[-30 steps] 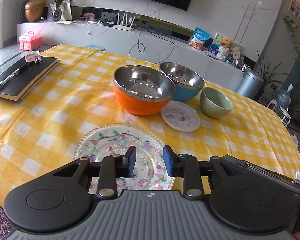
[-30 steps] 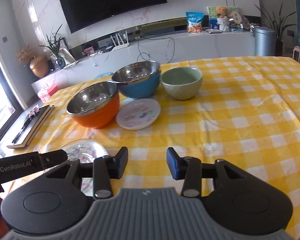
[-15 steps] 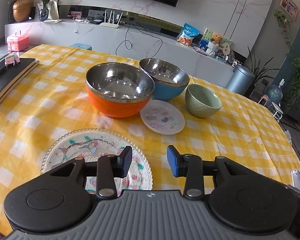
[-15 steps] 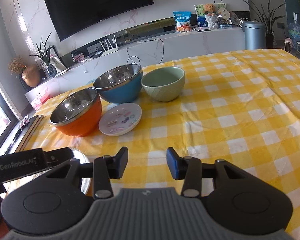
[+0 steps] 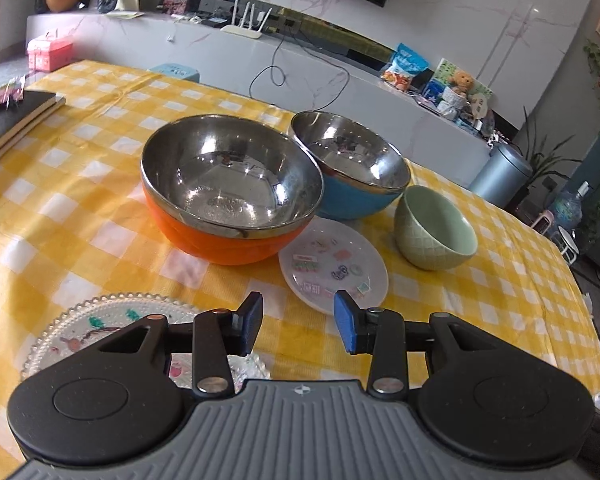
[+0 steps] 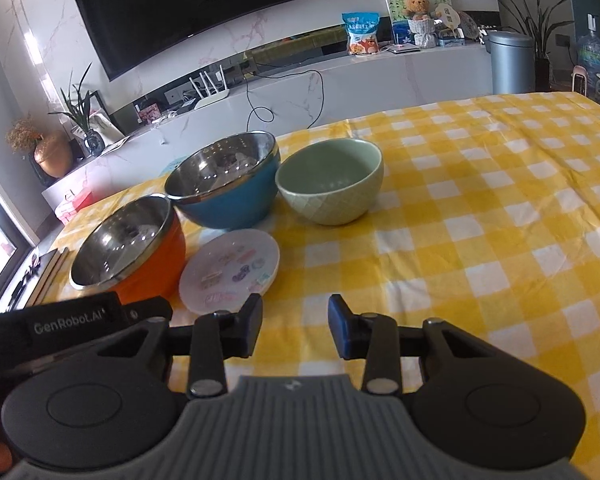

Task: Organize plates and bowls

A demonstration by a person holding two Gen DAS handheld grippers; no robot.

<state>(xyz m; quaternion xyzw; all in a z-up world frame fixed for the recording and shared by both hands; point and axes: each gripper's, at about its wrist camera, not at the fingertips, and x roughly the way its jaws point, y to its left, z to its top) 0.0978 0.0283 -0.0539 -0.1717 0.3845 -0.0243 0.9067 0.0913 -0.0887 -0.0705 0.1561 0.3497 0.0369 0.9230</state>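
Both our left gripper [image 5: 298,322] and right gripper [image 6: 295,322] hang part-open and empty, the right's jaws just closing a bit; we'd slide one pad under the small white sticker-print plate [image 5: 334,266] rim, keeping clear of the orange steel-lined bowl [image 5: 230,192].

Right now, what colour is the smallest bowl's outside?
Pale green, with a quilted diamond texture; the green bowl shows best in the right wrist view.

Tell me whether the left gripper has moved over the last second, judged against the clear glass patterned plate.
Yes. The left gripper has shifted rightward: the clear glass patterned plate earlier lay between its fingers, now lower left; the small white plate is ahead.
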